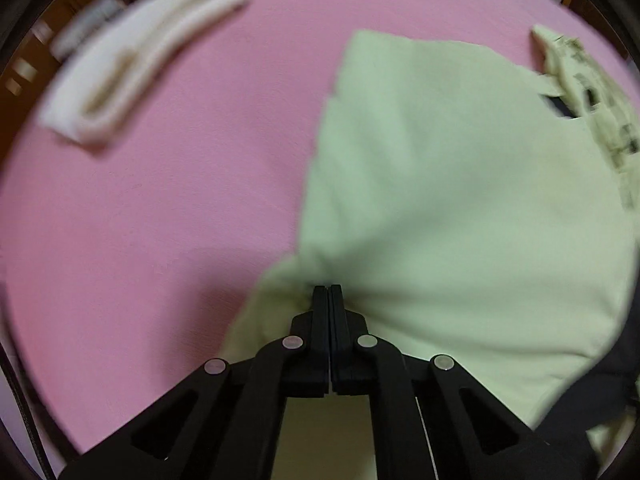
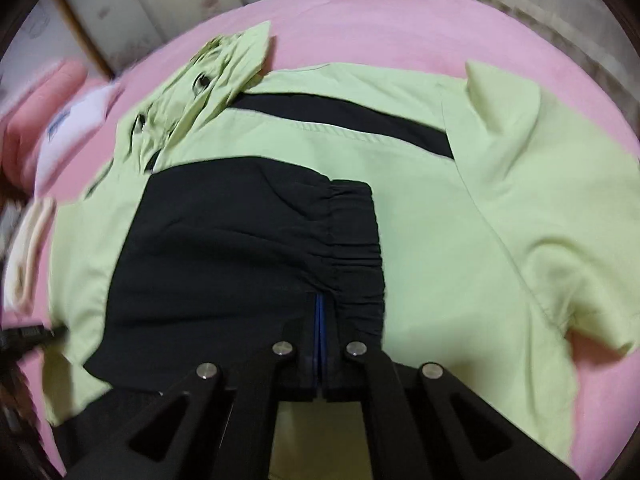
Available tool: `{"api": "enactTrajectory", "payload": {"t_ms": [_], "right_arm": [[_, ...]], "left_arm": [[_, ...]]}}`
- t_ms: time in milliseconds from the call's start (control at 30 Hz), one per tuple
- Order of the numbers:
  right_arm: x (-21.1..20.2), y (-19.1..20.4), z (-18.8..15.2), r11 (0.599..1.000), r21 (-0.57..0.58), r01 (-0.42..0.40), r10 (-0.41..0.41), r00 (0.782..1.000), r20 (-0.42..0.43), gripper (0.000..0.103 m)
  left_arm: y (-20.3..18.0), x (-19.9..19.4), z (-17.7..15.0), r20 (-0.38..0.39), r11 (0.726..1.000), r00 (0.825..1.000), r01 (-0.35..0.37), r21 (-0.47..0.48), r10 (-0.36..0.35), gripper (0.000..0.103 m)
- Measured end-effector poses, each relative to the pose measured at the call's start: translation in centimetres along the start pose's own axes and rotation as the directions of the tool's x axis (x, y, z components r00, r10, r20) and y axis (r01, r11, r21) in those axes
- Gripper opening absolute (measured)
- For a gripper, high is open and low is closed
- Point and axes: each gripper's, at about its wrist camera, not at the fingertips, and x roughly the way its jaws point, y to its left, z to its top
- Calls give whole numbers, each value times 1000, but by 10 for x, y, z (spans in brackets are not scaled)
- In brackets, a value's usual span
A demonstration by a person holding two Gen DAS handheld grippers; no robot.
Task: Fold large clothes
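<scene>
Lying flat on the pink bed (image 2: 400, 12), the light-green jacket (image 2: 440, 240) shows no legible writing. Left gripper (image 1: 328, 289) fingers pinch its green fabric; right gripper (image 2: 320, 300) fingers pinch its black elastic cuff (image 2: 356, 240)

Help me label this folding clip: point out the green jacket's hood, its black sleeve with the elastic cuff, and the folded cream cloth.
hood (image 2: 224, 68), right wrist view, on its crumpled green middle.
black sleeve (image 2: 224, 240), right wrist view, on the smooth panel left of the cuff.
folded cream cloth (image 1: 132, 64), left wrist view, on its top layer.
</scene>
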Motion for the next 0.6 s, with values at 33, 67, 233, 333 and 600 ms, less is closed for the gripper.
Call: {"api": "enactTrajectory", "payload": {"t_ms": [33,67,233,333,600], "right_arm": [[-3,9,0,996,-68,56,-55,998,10,0],[-7,24,-1,982,-133,134,-130,991,43,0],[-26,53,4,965,9,-261,259,962,82,0],[17,75,-1,747,295,-595,632,774,-41,0],[66,87,31,802,287,-523,570,815,-107,0]], "left_arm": [[-3,-3,0,0,999,999,-43,1,43,2],[-5,-8,-1,8,998,998,-61,0,61,2],[-39,-42,-7,6,947,956,290,138,-294,7],[-64,-29,1,-87,904,915,404,142,-395,7],[-82,-2,75,10,951,958,283,128,-287,7]]}}
